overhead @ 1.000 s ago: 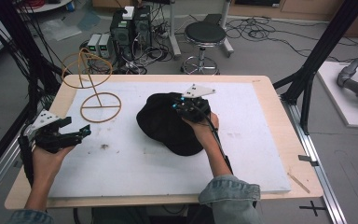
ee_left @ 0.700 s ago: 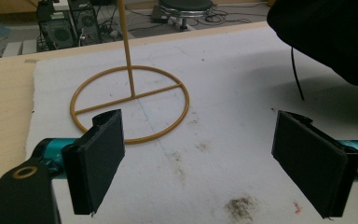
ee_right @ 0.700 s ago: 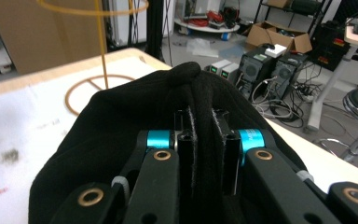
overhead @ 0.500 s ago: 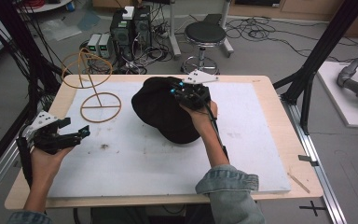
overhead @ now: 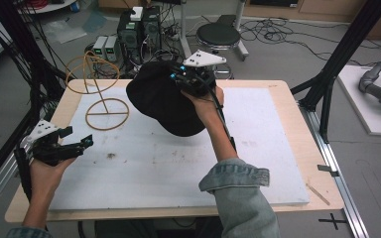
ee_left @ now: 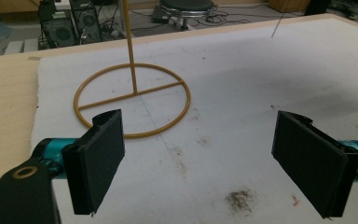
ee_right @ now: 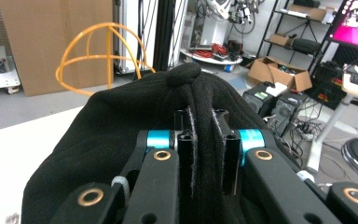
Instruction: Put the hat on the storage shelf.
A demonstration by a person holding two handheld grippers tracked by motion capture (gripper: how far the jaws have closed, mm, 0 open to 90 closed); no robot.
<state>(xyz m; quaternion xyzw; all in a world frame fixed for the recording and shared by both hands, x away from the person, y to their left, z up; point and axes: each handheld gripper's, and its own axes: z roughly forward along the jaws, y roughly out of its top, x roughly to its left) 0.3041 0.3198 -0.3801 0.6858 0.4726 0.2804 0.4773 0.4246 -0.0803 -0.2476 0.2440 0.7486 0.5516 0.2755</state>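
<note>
On your left, near the table's front-left edge, your left gripper (overhead: 74, 145) hovers over the white mat (overhead: 268, 148) with its 2 jaws spread wide and nothing between them. Ahead of it stands 1 yellow wire stand (overhead: 107, 112): 1 ring base flat on the mat, crossed by 1 bar, with 1 upright rod rising to a domed wire top (ee_right: 103, 46). From the left gripper view the ring (ee_left: 133, 99) lies just beyond the open jaws, well clear of them.

Toward the middle, 1 black cap (overhead: 166, 99) hangs in the air above the far part of the mat, to the right of the stand's dome and apart from it. Your right gripper (overhead: 178, 79) pinches a fold of the cap's cloth near its top button (ee_right: 183, 73), jaws pressed together on the fabric.

To the right, the mat stretches bare out to the wooden table's (overhead: 297, 119) right edge, giving you open room there. Between the 2 grippers the mat is also bare apart from faint stains.
</note>
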